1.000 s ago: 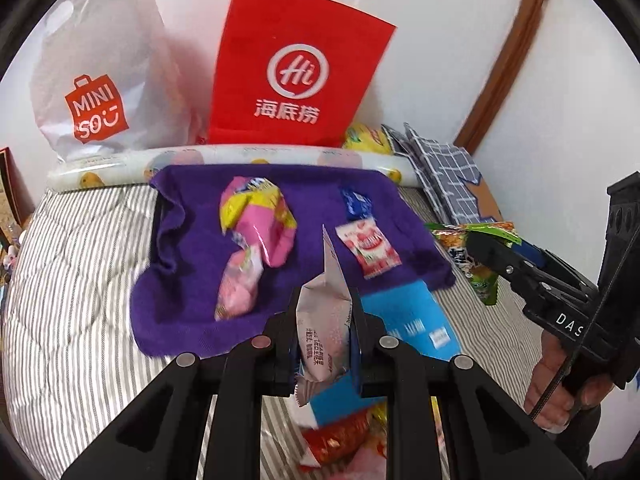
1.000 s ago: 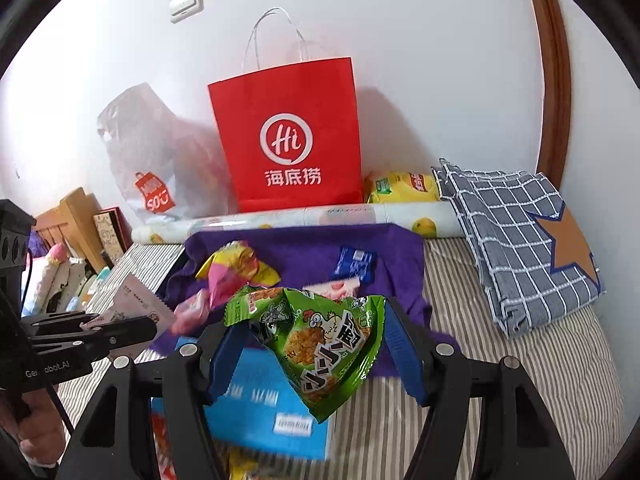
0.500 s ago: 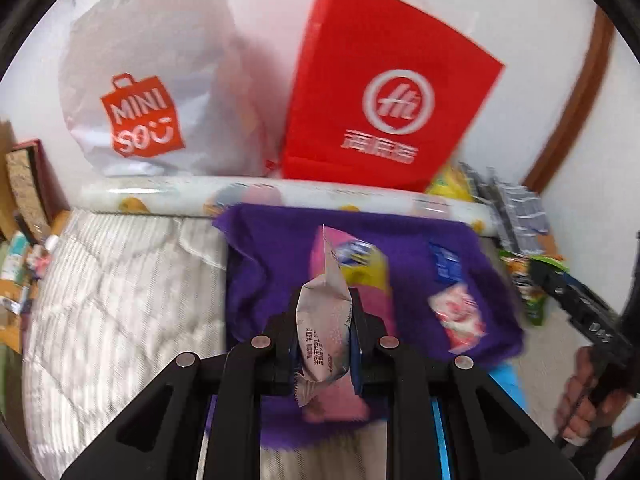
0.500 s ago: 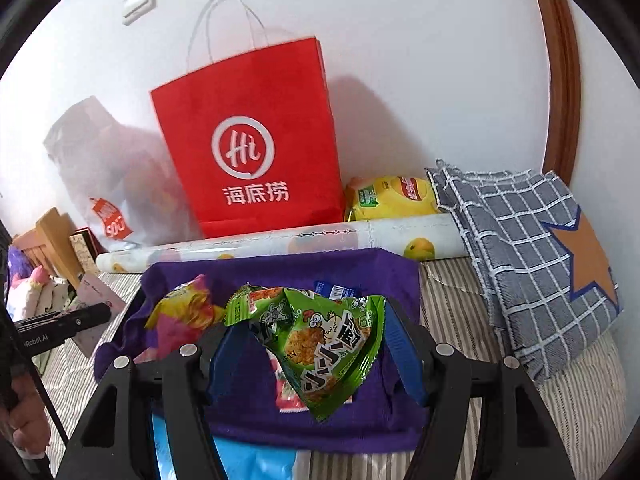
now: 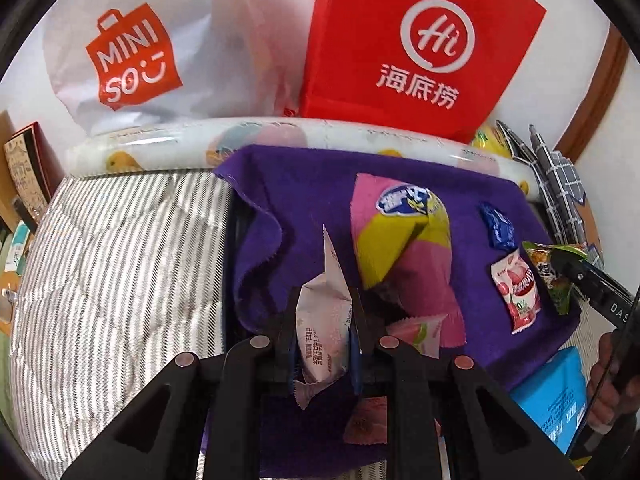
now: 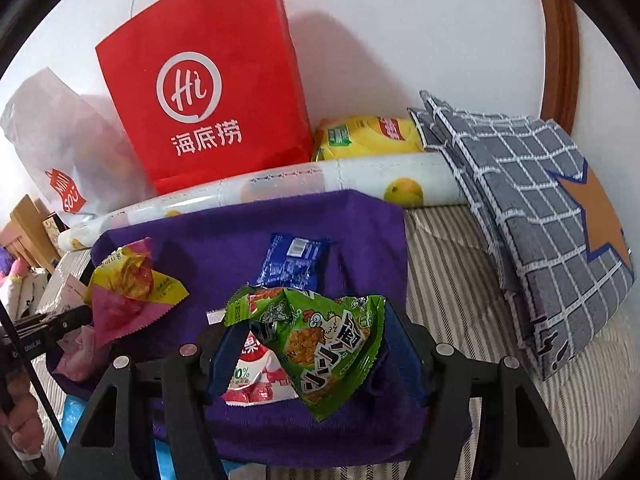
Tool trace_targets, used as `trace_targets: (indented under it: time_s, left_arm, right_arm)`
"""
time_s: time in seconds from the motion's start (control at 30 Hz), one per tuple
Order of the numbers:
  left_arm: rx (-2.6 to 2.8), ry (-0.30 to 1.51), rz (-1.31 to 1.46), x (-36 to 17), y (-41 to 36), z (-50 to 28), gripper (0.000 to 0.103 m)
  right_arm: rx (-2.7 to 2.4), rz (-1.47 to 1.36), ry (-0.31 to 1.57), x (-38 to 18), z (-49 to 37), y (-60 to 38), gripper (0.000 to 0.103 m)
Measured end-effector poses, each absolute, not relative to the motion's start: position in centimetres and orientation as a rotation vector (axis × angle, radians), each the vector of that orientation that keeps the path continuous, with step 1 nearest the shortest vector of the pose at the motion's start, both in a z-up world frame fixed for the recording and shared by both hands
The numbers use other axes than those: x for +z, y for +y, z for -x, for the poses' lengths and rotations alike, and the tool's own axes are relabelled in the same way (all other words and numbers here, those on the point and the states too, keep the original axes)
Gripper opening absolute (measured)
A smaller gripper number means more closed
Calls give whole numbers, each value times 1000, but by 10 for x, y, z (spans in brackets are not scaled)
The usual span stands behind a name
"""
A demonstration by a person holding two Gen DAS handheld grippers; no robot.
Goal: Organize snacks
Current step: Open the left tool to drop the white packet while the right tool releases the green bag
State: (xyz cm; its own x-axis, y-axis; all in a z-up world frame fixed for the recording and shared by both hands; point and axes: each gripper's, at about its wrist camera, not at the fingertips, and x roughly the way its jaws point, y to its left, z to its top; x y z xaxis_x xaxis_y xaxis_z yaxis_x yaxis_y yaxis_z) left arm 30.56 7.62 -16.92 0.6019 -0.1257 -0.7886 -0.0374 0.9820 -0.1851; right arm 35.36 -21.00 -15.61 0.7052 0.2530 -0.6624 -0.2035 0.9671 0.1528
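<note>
You can read "MINISO" on the white plastic bag (image 5: 132, 60), and "Hi" with "海底捞" on the red paper bag (image 5: 420, 44).

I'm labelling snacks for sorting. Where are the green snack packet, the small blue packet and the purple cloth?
green snack packet (image 6: 320, 344): right wrist view, middle of its printed front.
small blue packet (image 6: 294, 260): right wrist view, centre of the wrapper.
purple cloth (image 5: 304, 184): left wrist view, bare patch near its far edge.
</note>
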Motion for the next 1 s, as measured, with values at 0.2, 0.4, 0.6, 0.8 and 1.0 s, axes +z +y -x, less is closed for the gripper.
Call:
trace_targets:
  time_s: [0.2,0.4,0.6,0.8,1.0]
  left_arm:
    - [-51,926,163,-168,72,-303,19]
    - [-70,937,165,-162,68,-298,43]
    - [-83,925,191,-144,71,-287,49]
    - [-121,895,191,-128,73,-250,52]
    - [-142,872,163,-113,77,-209,53]
  right_arm:
    - [276,-53,738,-153,-349,-204,72]
    - [302,-101,691,-147,-340,-207,80]
    - [288,-148,683,-137,-326,-208,80]
    - [265,-111,646,-122,-289,-201,80]
    - [271,-34,614,-107,-245,-185,80]
